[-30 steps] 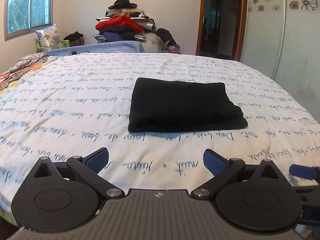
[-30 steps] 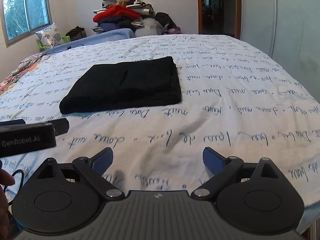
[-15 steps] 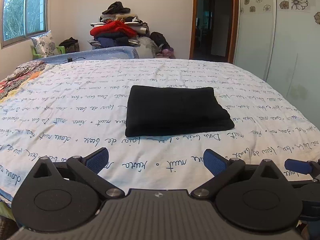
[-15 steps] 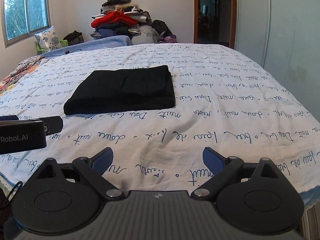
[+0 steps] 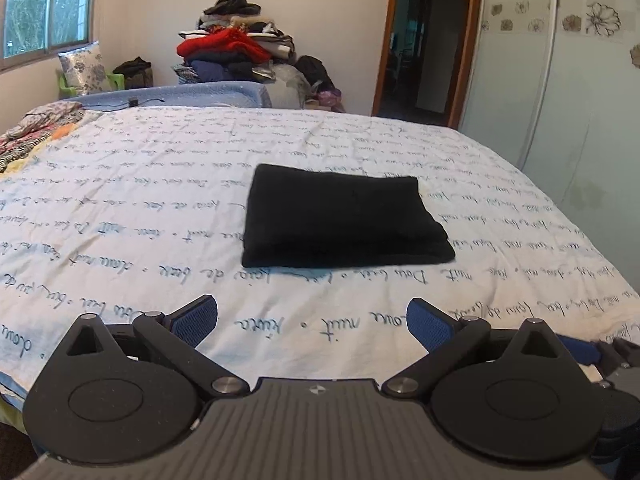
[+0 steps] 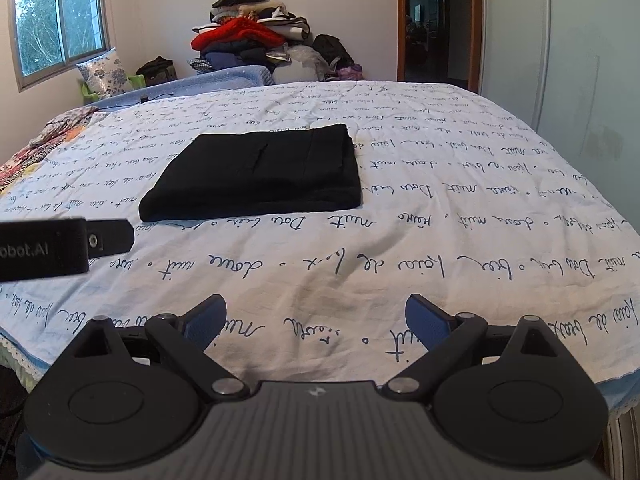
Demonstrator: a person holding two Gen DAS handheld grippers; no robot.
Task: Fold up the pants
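Note:
Black pants (image 5: 340,220) lie folded into a neat rectangle in the middle of the bed, also seen in the right wrist view as black pants (image 6: 260,172). My left gripper (image 5: 312,320) hangs open near the bed's front edge, well short of the pants, with nothing between its blue pads. My right gripper (image 6: 316,320) is open too, empty, over the front edge and to the right of the pants. The left gripper's body (image 6: 60,248) shows at the left edge of the right wrist view.
The bed sheet (image 5: 140,208) is white with blue handwriting. A pile of clothes (image 5: 236,48) stands against the far wall. A patterned blanket (image 5: 28,136) lies at the bed's left edge. A doorway (image 5: 420,40) and a wardrobe (image 5: 580,120) are on the right.
Both grippers have drawn back from the folded pants toward the bed's front edge and risen a little. The pants have not moved.

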